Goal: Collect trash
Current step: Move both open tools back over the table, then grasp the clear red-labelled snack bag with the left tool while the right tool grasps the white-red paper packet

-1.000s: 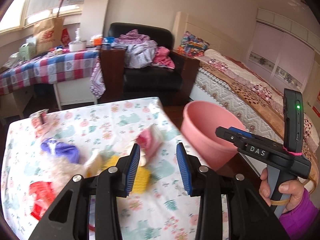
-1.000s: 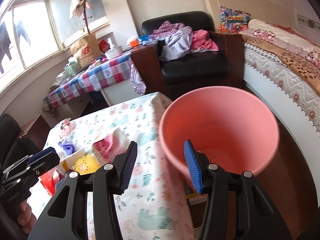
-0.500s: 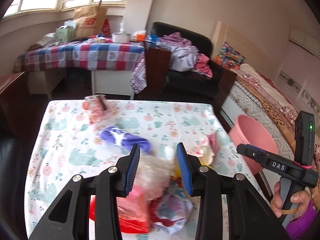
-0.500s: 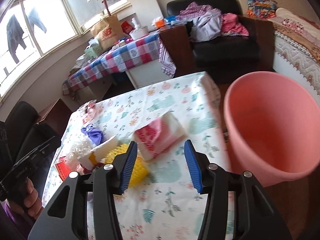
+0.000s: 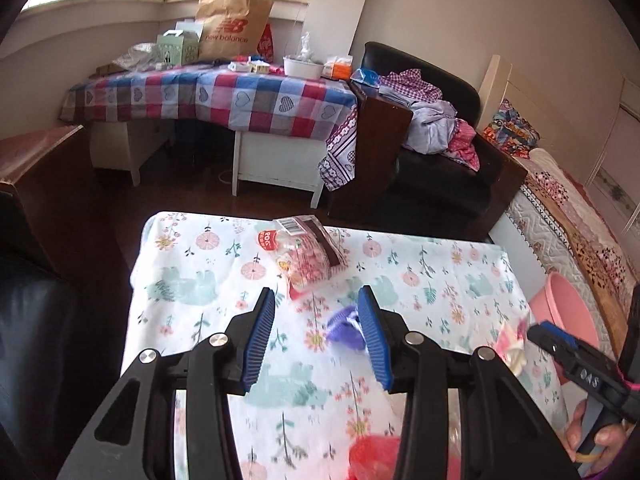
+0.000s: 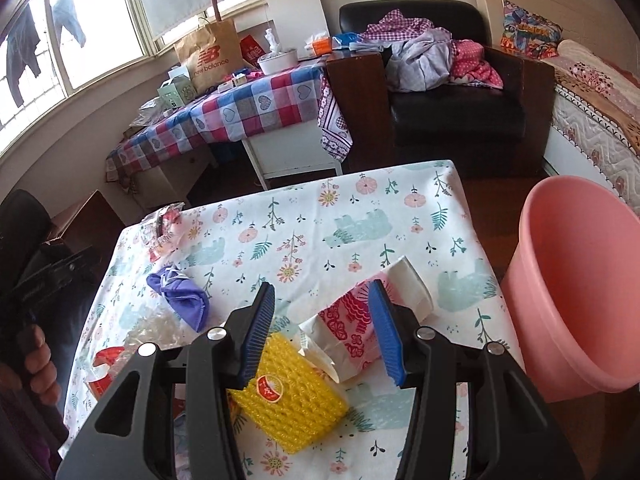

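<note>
- Table (image 5: 192,320), floral cloth, lies below and ahead of both grippers; trash is scattered on it.
- Pink bucket (image 6: 580,300) stands off the table edge, right of the right gripper, mouth up.
- Left gripper (image 5: 316,320): jaws opening, moderately wide, nothing pressed between the pads; it hangs above the cloth, holding nothing.
- Right gripper (image 6: 322,320): jaws about half open, pads clear of everything, nothing gripped.
- Yellow foam net (image 6: 288,404) lies just below the right gripper's left finger; whether they touch cannot be told.
- Red-and-white paper wrapper (image 6: 352,332) lies between and beyond the right gripper's fingers, resting on the table.
- Snack bag (image 5: 308,256) lies ahead of the left gripper, apart from it.
- Purple bundle (image 5: 346,328) lies just inside the left gripper's right finger, partly hidden by it.
- Red wrapper (image 5: 372,456) lies beneath the left gripper, blurred.
</note>
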Tool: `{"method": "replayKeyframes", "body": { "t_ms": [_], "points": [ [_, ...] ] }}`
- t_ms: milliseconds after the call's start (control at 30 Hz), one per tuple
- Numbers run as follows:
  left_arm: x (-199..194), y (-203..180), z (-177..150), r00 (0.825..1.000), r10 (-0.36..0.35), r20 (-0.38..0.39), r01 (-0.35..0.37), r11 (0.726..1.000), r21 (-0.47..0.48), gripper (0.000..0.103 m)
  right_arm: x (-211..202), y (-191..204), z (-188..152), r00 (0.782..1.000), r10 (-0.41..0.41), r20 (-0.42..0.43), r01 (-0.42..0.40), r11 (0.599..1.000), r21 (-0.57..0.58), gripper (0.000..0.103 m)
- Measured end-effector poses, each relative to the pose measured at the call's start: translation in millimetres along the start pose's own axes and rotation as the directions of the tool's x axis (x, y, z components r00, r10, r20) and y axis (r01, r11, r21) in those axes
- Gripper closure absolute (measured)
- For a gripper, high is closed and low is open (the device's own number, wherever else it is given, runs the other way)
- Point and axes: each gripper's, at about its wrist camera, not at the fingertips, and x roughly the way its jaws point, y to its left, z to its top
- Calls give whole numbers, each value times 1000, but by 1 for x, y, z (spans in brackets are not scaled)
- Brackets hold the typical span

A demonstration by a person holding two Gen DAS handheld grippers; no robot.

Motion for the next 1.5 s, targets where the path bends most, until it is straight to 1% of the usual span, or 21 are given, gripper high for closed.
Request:
{"method": "replayKeyframes", "body": {
  "t_ms": [67,133,300,400,433,467,500,567,633,667,700,733,800,933,1033,1100,1133,1267,1333,1367,1500],
  "points": [
    [20,5,9,1000,-4,-16,4,1000,-18,61,1,-3,0,1000,-10,-1,10,1000,4,54],
    [38,9,18,999,-23,-32,22,999,-32,61,0,-6,0,1000,-23,2,23,1000,2,54],
    [82,19,30,996,-13,-90,8,999,-50,61,0,-13,1,999,-48,6,48,999,0,54],
    [96,23,32,993,-64,-97,56,995,-81,61,3,-15,1,998,-55,-9,55,998,1,54],
    [98,22,32,993,-74,-95,67,995,-79,67,5,-15,1,998,-57,-17,57,998,0,54],
    [98,21,31,992,-83,-94,76,995,-70,70,6,-16,0,998,-58,-23,58,998,0,54],
    [99,18,31,992,-91,-93,85,995,-58,75,7,-16,-1,998,-57,-29,57,998,1,54],
    [99,13,29,991,-100,-90,98,995,-32,81,10,-17,-2,998,-53,-45,54,999,8,54],
    [97,8,27,991,-107,-84,107,994,-3,87,12,-16,-4,997,-50,-58,50,999,11,54],
    [94,6,25,991,-107,-79,108,994,8,88,12,-15,-4,997,-48,-62,49,999,11,54],
    [92,4,24,992,-108,-72,109,994,15,94,11,-14,-4,997,-46,-63,46,999,11,54],
    [88,1,23,991,-114,-67,116,993,21,97,9,-13,-4,997,-43,-63,43,999,12,54],
    [78,-3,20,991,-125,-54,126,992,29,98,8,-12,-5,997,-37,-64,38,999,14,54],
    [46,-12,14,994,-111,8,110,991,77,98,5,-9,-5,997,-26,-69,28,999,21,54],
    [21,-13,10,991,-124,49,120,989,86,98,4,-4,-7,997,-24,-71,26,999,25,54],
    [7,-12,7,989,-133,68,127,988,86,98,7,2,-6,997,-36,-69,38,999,22,54],
    [1,-11,4,987,-141,71,135,988,81,98,10,7,-4,997,-56,-59,57,998,17,54],
    [-12,-8,-5,984,-164,62,161,986,49,98,21,15,2,992,-125,-32,126,992,28,54],
    [-15,-5,-11,985,-166,55,164,986,37,98,31,19,0,980,-191,-49,191,982,0,54],
    [-16,-4,-13,984,-168,51,167,986,30,98,33,17,-2,977,-206,-61,206,979,-1,54],
    [-20,-2,-21,984,-176,38,175,984,16,98,27,6,-12,971,-220,-90,222,975,14,54]
  ]
}}
